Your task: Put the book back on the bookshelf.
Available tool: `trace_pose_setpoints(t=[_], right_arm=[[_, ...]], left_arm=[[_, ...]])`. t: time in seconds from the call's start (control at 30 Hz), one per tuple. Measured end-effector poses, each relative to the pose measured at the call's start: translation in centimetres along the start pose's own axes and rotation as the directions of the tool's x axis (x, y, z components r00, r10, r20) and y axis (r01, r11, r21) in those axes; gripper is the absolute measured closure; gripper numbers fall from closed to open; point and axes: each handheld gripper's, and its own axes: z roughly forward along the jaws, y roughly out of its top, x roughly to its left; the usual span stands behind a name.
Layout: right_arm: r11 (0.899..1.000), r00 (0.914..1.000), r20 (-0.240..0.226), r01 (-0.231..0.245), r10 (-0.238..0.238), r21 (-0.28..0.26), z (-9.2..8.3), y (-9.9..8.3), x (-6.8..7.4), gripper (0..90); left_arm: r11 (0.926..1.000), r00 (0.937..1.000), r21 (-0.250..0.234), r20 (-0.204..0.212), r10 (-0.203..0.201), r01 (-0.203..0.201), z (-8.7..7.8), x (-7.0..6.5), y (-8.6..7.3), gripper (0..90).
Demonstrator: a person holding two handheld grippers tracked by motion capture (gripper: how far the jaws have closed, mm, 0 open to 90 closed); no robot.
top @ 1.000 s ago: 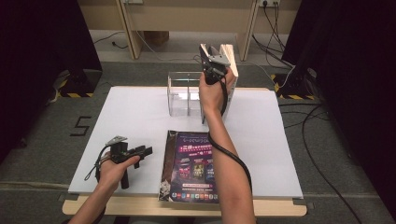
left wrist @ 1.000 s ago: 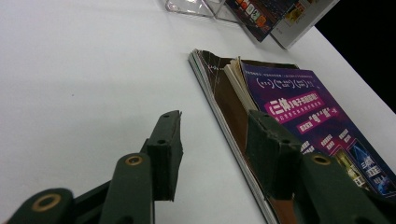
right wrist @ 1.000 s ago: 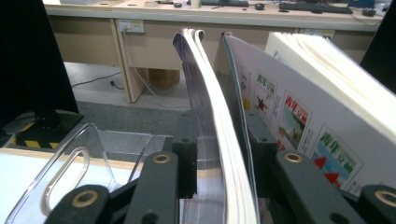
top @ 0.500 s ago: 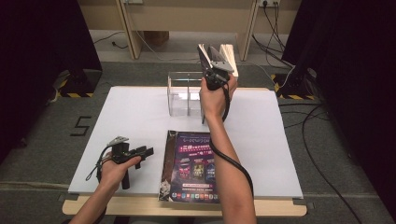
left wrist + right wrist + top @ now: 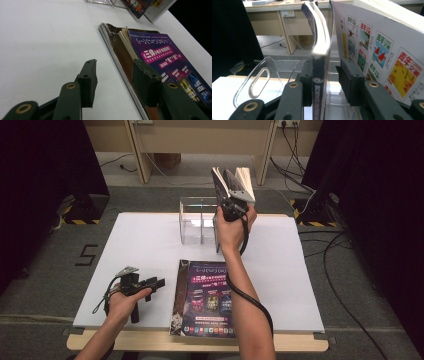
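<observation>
My right gripper (image 5: 231, 202) is raised at the far side of the table, beside the clear acrylic rack (image 5: 197, 220). In the right gripper view a dark-spined book (image 5: 318, 37) stands upright between the jaws of the right gripper (image 5: 325, 67). It lies against the left pad, with a gap to the right pad; the jaws have just been opening. A white magazine (image 5: 374, 50) with colourful pictures stands just beyond the right jaw. My left gripper (image 5: 157, 282) rests open on the table by the spine of a purple magazine (image 5: 207, 295) lying flat. Nothing sits between the left gripper's (image 5: 115, 67) jaws.
The white table top (image 5: 140, 250) has bare room at the left and right. The clear rack's wall (image 5: 259, 80) with an oval cut-out stands left of the right jaws. Cables and desk legs lie on the floor beyond the table.
The right hand has shifted very slightly at the upright books. The left hand and the flat magazine lie as before.
</observation>
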Motion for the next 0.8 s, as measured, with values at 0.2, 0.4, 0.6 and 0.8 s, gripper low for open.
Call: trace_pose_setpoints(t=[0.2, 0.4, 0.6, 0.8], right_arm=[[1.0, 0.9997, -0.018, -0.016, 0.016, -0.002, -0.7, -0.4, -0.1, 64.9], [1.0, 0.9998, -0.018, -0.008, 0.008, -0.006, -1.3, -0.7, -0.2, 64.5], [1.0, 0.9998, -0.019, -0.003, 0.003, -0.004, -1.9, -0.9, -0.2, 64.3], [1.0, 0.9996, -0.027, -0.001, 0.001, 0.003, -2.1, -1.2, -0.3, 63.4]], left_arm=[[1.0, 1.0, 0.003, 0.001, 0.005, -0.005, 0.0, -0.1, 0.0, 53.7], [1.0, 1.0, 0.003, 0.001, 0.004, -0.004, 0.1, -0.1, -0.1, 53.4], [0.9999, 1.0, 0.01, 0.003, 0.009, -0.009, 0.1, -0.2, -0.1, 53.3], [0.9999, 1.0, 0.013, 0.008, 0.005, -0.005, 0.3, -0.3, -0.2, 53.1]])
